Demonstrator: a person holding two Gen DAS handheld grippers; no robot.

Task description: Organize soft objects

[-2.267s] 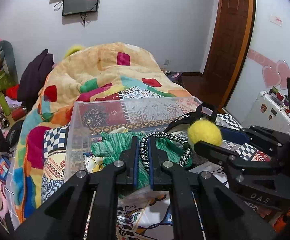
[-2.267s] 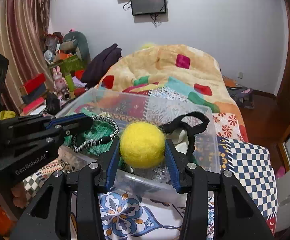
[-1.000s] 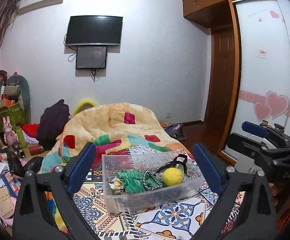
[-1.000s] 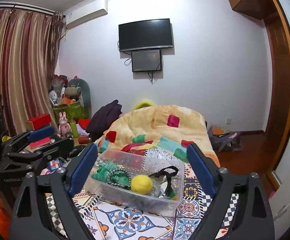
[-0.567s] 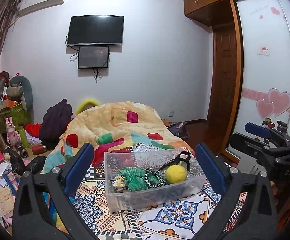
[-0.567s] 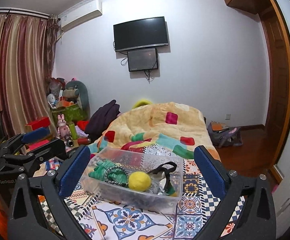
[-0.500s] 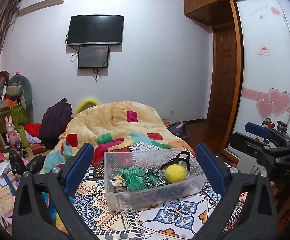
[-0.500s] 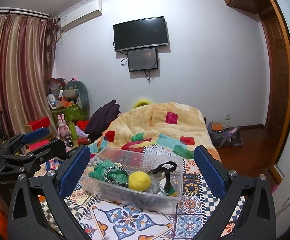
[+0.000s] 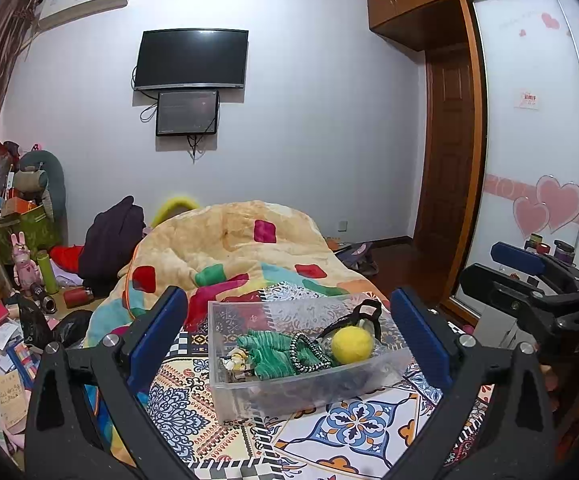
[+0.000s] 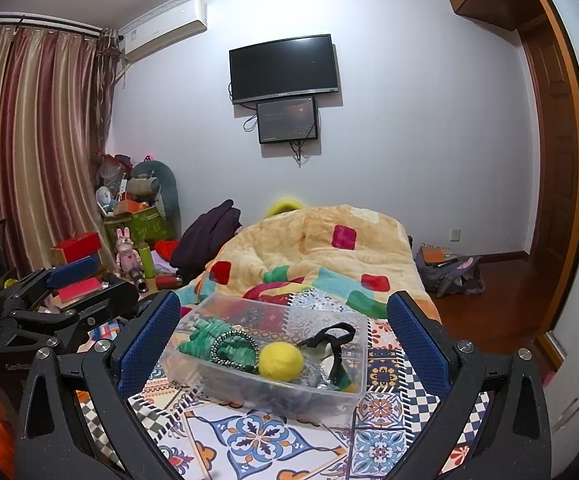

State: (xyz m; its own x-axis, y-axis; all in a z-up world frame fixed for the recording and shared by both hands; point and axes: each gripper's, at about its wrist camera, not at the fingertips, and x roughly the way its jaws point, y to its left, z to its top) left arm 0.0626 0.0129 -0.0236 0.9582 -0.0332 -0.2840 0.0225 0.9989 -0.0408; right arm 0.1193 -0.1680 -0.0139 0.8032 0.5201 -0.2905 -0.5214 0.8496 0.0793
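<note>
A clear plastic bin (image 9: pixel 249 392) (image 10: pixel 341 390) sits on the patterned bedspread. In it lie a yellow felt ball (image 9: pixel 352 345) (image 10: pixel 280 361), a green knit cloth (image 9: pixel 267 354) (image 10: pixel 205 340), a black-and-white braided loop (image 9: pixel 305 354) (image 10: pixel 231 346) and a black strap (image 9: pixel 369 310) (image 10: pixel 335 334). My left gripper (image 9: pixel 289 338) is wide open and empty, held back from the bin. My right gripper (image 10: pixel 283 344) is wide open and empty, also back from the bin. Each gripper shows at the edge of the other's view.
A colourful quilt (image 9: pixel 241 248) is heaped on the bed behind the bin. Clutter of boxes, toys and bottles (image 10: pixel 129 240) lines the left wall. A TV (image 10: pixel 283 68) hangs on the far wall. A wooden door (image 9: pixel 447 200) and wardrobe stand to the right.
Both grippers let go of the loop and the ball into the bin, opened wide and pulled back and up. Since half a second ago almost nothing has moved.
</note>
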